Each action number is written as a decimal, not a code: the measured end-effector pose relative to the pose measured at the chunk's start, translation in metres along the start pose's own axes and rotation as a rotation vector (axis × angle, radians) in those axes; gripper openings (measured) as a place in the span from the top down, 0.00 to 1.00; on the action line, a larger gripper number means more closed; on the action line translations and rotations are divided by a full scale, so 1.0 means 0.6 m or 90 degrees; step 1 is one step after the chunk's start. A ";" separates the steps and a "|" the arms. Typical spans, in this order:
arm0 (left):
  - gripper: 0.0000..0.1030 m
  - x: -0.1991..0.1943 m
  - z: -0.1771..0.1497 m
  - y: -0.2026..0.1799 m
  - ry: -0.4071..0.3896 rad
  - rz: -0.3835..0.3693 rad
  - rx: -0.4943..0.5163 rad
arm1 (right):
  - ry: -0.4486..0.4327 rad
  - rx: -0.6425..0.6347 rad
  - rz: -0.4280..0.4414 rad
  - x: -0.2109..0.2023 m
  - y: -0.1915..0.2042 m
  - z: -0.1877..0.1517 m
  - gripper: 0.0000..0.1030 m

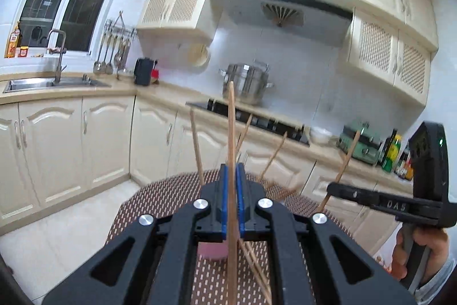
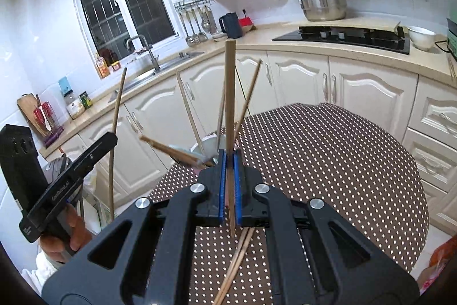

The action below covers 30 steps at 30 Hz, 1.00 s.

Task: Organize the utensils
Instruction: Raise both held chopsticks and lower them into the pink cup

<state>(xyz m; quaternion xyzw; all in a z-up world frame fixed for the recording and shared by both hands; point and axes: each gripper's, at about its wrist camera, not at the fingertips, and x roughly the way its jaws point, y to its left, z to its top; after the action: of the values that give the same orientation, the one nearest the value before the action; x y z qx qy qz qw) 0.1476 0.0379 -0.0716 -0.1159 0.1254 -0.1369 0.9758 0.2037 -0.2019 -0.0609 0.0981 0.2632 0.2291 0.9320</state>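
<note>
Your left tongs [image 1: 232, 171] and right tongs [image 2: 229, 159] are each clamped tight on one upright chopstick [image 1: 230, 116] [image 2: 229, 82], with about four more leaning in the cup [image 2: 210, 146] just ahead on the worktop [image 2: 328, 162].

obstacles: upright chopsticks [image 2: 187, 102] in cup [image 2: 210, 146], left table edge | free: dotted table [image 2: 328, 162] right half
</note>
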 end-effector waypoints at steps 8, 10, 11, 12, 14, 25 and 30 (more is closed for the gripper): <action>0.95 0.028 0.036 0.014 -0.091 -0.018 -0.015 | -0.041 -0.012 0.012 0.003 0.011 0.045 0.95; 0.95 0.036 0.040 0.019 -0.120 -0.027 -0.025 | -0.050 -0.015 0.014 0.006 0.012 0.059 0.95; 0.95 0.043 0.042 0.020 -0.126 -0.028 -0.027 | -0.054 -0.016 0.014 0.008 0.013 0.064 0.95; 0.95 0.049 0.044 0.022 -0.129 -0.028 -0.028 | -0.058 -0.019 0.015 0.010 0.014 0.071 0.95; 0.95 0.064 0.047 0.026 -0.142 -0.022 -0.030 | -0.067 -0.022 0.019 0.013 0.015 0.080 0.95; 0.95 0.133 0.059 0.050 -0.198 -0.029 -0.036 | -0.090 -0.044 0.026 0.043 0.021 0.115 0.95; 0.95 0.159 0.057 0.057 -0.218 -0.038 -0.041 | -0.100 -0.050 0.028 0.055 0.021 0.128 0.95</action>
<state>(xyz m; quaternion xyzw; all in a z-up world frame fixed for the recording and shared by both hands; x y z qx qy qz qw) 0.2541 0.0480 -0.0688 -0.1721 -0.0416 -0.1398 0.9742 0.2651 -0.1797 -0.0070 0.0846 0.1777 0.2514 0.9477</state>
